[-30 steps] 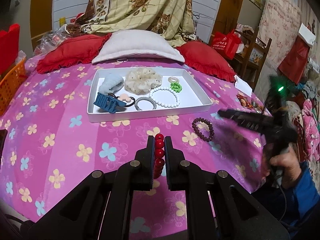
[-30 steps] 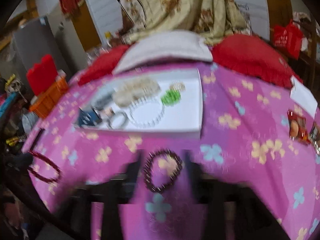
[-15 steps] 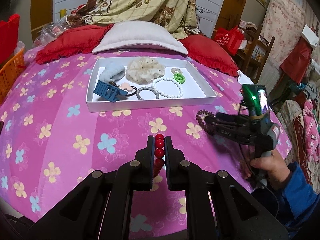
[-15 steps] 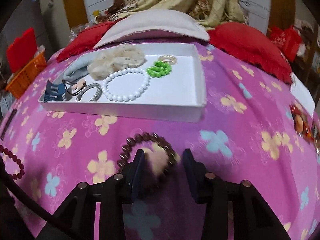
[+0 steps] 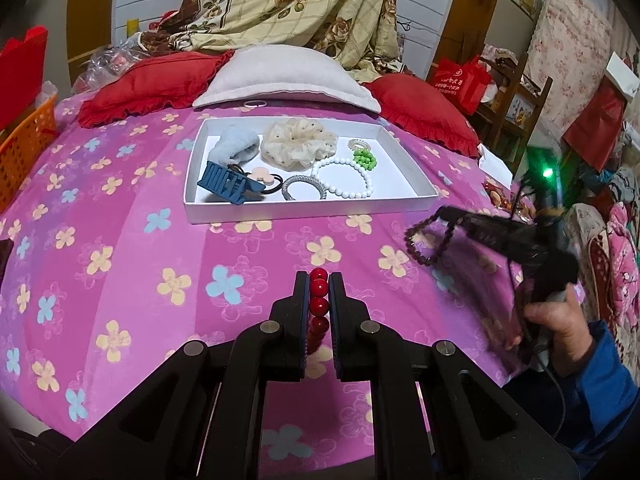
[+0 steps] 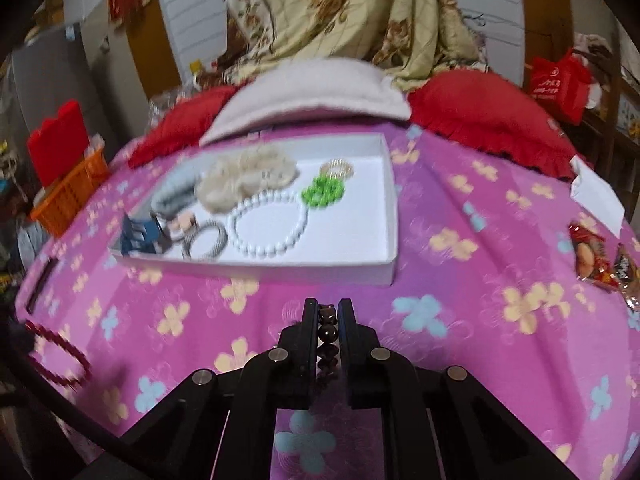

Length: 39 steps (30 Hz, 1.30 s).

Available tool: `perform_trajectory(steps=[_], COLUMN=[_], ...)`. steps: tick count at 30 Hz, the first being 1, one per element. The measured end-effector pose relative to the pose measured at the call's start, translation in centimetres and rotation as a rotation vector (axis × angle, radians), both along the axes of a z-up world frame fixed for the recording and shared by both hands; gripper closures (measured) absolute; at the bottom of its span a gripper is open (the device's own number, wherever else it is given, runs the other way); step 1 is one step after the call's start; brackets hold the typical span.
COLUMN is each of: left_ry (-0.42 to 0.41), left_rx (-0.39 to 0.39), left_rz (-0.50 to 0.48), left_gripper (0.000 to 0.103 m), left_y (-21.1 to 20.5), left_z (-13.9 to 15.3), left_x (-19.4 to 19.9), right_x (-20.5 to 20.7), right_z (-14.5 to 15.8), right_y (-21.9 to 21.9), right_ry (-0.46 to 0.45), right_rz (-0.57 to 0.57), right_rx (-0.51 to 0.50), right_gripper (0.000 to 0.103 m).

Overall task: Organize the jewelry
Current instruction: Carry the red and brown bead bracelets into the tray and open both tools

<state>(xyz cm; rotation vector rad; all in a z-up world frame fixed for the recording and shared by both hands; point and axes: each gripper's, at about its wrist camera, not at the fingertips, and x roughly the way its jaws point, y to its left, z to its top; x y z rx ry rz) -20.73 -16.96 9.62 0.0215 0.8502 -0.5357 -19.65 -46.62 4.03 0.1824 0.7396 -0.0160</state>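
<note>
My left gripper (image 5: 319, 280) is shut on a red bead bracelet (image 5: 319, 303) above the pink flowered bedspread. That bracelet also shows in the right wrist view (image 6: 56, 356), hanging at the far left. My right gripper (image 6: 328, 312) is shut on a dark brown bead bracelet (image 6: 328, 332). In the left wrist view the right gripper (image 5: 440, 216) holds the brown bracelet (image 5: 426, 242) lifted off the bed, right of the white tray (image 5: 416, 182). The tray holds a white bead bracelet (image 5: 344, 180), a green bead bracelet (image 5: 365, 159), a silver bangle (image 5: 301, 187), scrunchies and a blue claw clip (image 5: 224, 182).
Red cushions (image 5: 148, 86) and a grey pillow (image 5: 280, 76) lie behind the tray. An orange basket (image 5: 20, 152) stands at the left edge of the bed. Snack packets (image 6: 596, 256) and a white card (image 6: 596, 196) lie at the right. A hair tie (image 5: 256, 103) lies by the pillow.
My right gripper has shut on the brown bracelet and lifted it off the bedspread. My left gripper still holds the red bracelet and has hardly moved.
</note>
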Motion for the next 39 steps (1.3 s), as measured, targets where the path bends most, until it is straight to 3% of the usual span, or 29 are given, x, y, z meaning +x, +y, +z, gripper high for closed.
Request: perform_trajectory(steps=[9,19,29,39], left_ry=[-0.008,-0.007,0.134,0.199], left_rx=[-0.030,-0.042,0.015,0.029], left_rz=[-0.050,-0.115,-0.082,-0.075], left_gripper=[0.095,0.095,0.095,0.095], left_y=[-1.5,-6.9,-13.1,-15.6], left_z=[2.2,4.4,0.2,-3.1], left_x=[1.3,7.2,15.9,19.6], right_x=[0.6,4.8,10.2,12.1], right_z=[4.9,5.6,2.8,-0.4], right_y=[-1.8,-2.0,-3.7,-4.9], right_ry=[-0.080,-0.067,-0.010,0.034], right_rz=[-0.009,0.023,0.008,-0.009], right_rx=[0.002,0.000,0.111,0.151], right_gripper=[0.094,0.094,0.094,0.094])
